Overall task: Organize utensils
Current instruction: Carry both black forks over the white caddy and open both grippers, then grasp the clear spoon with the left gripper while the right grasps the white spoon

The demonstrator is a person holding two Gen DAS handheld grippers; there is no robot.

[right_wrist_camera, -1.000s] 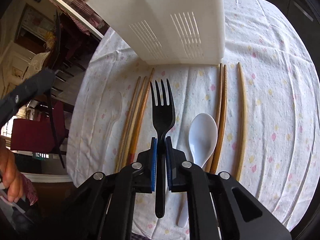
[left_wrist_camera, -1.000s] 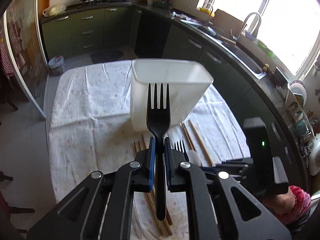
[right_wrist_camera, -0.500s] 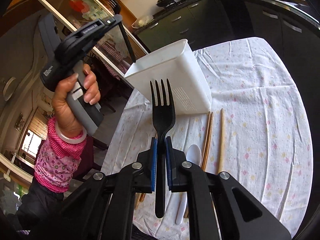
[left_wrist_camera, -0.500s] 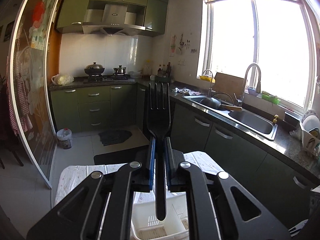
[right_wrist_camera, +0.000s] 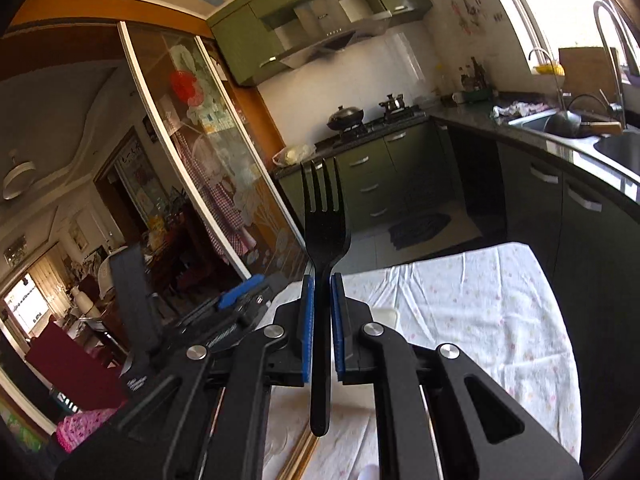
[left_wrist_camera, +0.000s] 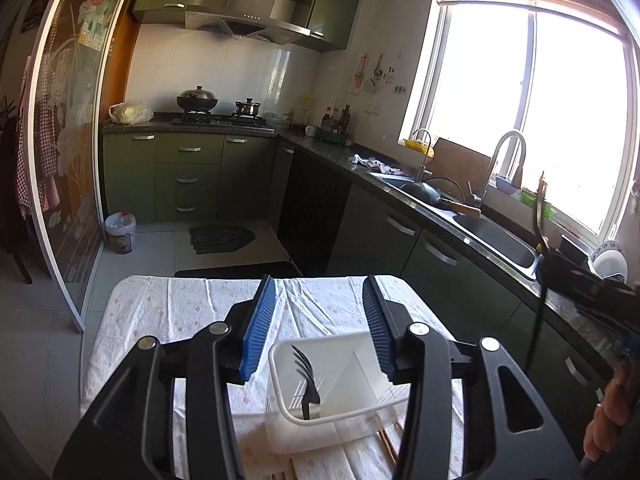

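My left gripper (left_wrist_camera: 318,328) is open and empty, held above the white utensil bin (left_wrist_camera: 280,396) on the floral tablecloth. A black fork (left_wrist_camera: 306,376) stands tines-up inside the bin. My right gripper (right_wrist_camera: 321,332) is shut on a second black fork (right_wrist_camera: 325,232), upright with tines up, above the table. A corner of the bin's rim (right_wrist_camera: 386,316) shows just behind the right fingers. The left gripper body (right_wrist_camera: 140,320) shows to the left in the right wrist view. The right gripper and its fork (left_wrist_camera: 538,264) show at the right edge of the left wrist view.
The tablecloth-covered table (left_wrist_camera: 180,304) (right_wrist_camera: 500,300) stretches toward the kitchen floor. Wooden chopsticks (left_wrist_camera: 390,444) (right_wrist_camera: 298,456) lie on the cloth by the bin. A dark counter with a sink (left_wrist_camera: 492,236) runs along the right. A glass sliding door (left_wrist_camera: 64,160) stands to the left.
My left gripper has opened and let its fork go into the bin. My right gripper has lifted and tilted up with its fork, closer to the bin.
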